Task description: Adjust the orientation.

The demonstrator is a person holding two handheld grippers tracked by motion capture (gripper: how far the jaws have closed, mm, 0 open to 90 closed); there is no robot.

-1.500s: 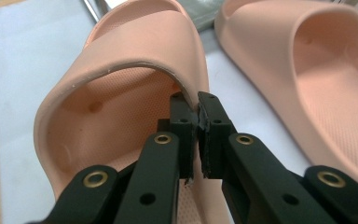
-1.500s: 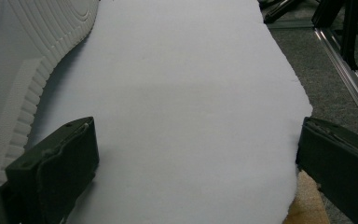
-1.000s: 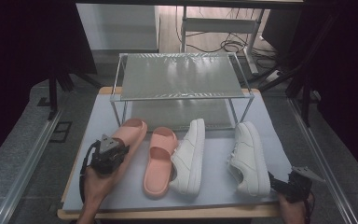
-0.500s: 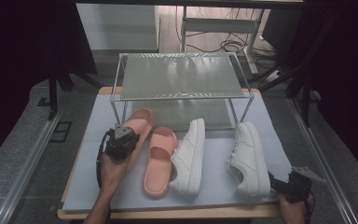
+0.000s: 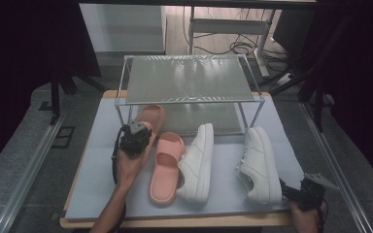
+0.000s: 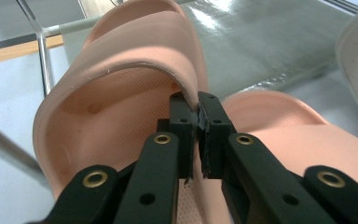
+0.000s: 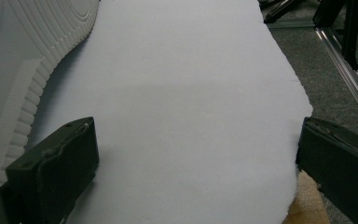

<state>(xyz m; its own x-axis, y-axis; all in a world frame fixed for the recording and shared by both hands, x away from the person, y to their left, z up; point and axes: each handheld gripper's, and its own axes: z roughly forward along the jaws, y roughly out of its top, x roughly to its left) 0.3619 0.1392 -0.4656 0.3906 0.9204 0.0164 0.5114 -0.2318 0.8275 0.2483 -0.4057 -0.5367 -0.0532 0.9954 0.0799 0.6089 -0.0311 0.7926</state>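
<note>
- Pink slide sandal (image 5: 144,121) sits left of centre in the high view, its toe already under the front rail of the wire shoe rack (image 5: 189,80), my left hand-held gripper (image 5: 135,137) pinching the edge of its strap.
- In the left gripper view the jaws are pressed together on that thin strap edge (image 6: 193,100); I judge the hold narrow, so the soft strap could slip out or fold if I push harder.
- Rack leg (image 6: 43,51) stands just beside the sandal; steering too far that way could snag it and twist the shoe.
- Second pink sandal (image 5: 164,167) lies close on the right and could get nudged.
- My right hand-held gripper (image 5: 305,194) rests at the lower right of the high view, jaws spread over the blue mat (image 7: 186,93) on the bench, holding nothing, near a white sneaker (image 5: 259,165).
- Compared with a second ago, the left hand and sandal have travelled up the frame toward the rack; the right has stayed put.
</note>
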